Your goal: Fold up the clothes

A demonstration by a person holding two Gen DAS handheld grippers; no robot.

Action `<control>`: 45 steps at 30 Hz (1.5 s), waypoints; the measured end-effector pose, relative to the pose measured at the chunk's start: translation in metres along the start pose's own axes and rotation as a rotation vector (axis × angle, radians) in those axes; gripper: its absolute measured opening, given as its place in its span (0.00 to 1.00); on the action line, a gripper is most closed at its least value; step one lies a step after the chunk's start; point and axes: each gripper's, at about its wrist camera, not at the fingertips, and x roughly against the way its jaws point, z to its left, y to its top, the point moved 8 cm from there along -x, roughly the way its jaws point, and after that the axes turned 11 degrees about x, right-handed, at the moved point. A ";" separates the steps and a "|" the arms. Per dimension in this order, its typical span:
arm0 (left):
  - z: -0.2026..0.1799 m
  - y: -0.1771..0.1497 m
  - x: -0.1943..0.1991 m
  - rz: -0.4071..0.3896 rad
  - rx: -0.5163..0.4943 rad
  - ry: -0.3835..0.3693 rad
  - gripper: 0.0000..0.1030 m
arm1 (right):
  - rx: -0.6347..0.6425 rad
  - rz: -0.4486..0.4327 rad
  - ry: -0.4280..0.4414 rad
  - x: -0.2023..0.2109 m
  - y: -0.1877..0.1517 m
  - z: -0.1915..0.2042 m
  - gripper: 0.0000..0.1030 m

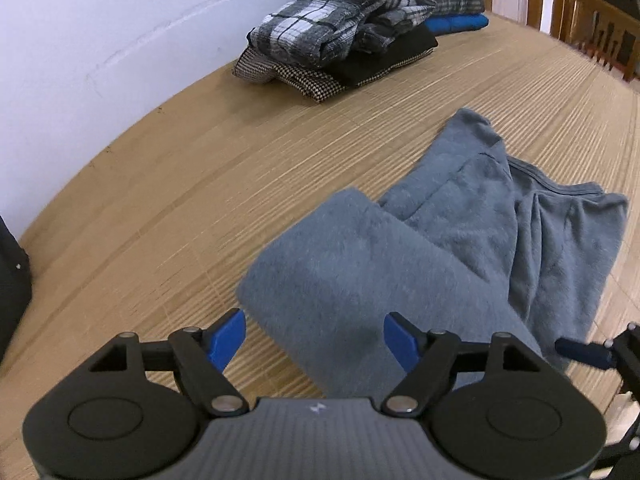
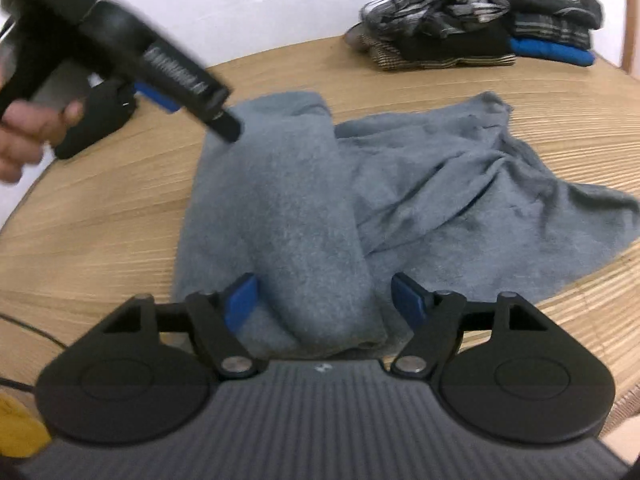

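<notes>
A fuzzy grey-blue garment, partly folded into a thick band, lies on the ribbed bamboo surface, while left tongs and right tongs stand released above it.

The garment spread on the counter is a plain grey-blue fleece. The counter itself is tan, ribbed with fine pale stripes like a bamboo mat. In the pile of clothes at the back, the top piece is a black, grey and white plaid, with a solid black layer under it and a brown-and-cream houndstooth piece at the bottom; beside them lies a bright blue fold. Both tongs are black with blue pads. The wall is white.
</notes>
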 end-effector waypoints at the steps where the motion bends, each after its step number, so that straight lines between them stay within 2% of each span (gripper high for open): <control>1: 0.003 -0.002 0.001 -0.001 0.003 -0.011 0.76 | -0.001 -0.007 -0.021 0.000 0.002 0.001 0.73; 6: 0.018 -0.015 0.000 -0.002 0.011 -0.066 0.76 | 0.049 -0.052 -0.159 0.011 0.018 0.006 0.73; 10: 0.027 -0.020 -0.006 0.009 0.021 -0.093 0.76 | 0.028 -0.054 -0.225 0.017 0.021 0.000 0.73; 20: 0.046 -0.032 -0.027 0.050 0.024 -0.098 0.76 | 0.079 -0.051 -0.277 0.021 0.023 0.018 0.73; 23: 0.051 -0.032 -0.032 0.046 0.034 -0.099 0.76 | 0.124 -0.098 -0.287 0.029 0.031 0.028 0.73; 26: 0.050 -0.024 -0.036 0.031 0.038 -0.127 0.76 | 0.154 -0.171 -0.186 0.040 0.044 0.043 0.73; 28: 0.048 -0.016 -0.042 0.020 0.030 -0.142 0.76 | 0.176 -0.169 -0.108 0.037 0.048 0.053 0.73; 31: 0.043 -0.010 -0.060 0.029 0.004 -0.139 0.81 | 0.200 -0.070 -0.047 0.011 0.039 0.060 0.73; 33: 0.039 -0.008 -0.074 0.049 -0.002 -0.138 0.89 | 0.167 0.029 -0.002 -0.013 0.026 0.057 0.73; 35: 0.039 -0.009 -0.079 0.058 0.005 -0.144 0.89 | 0.184 0.070 -0.030 -0.030 0.017 0.053 0.73; 38: 0.042 -0.011 -0.078 0.043 -0.003 -0.159 0.90 | 0.269 0.071 -0.058 -0.033 0.014 0.063 0.79; 44: 0.052 -0.010 -0.066 0.004 -0.005 -0.187 0.87 | 0.138 0.027 -0.009 -0.026 0.019 0.050 0.79; 45: 0.055 -0.009 -0.061 -0.014 -0.015 -0.175 0.86 | 0.152 0.024 -0.006 -0.026 0.017 0.053 0.80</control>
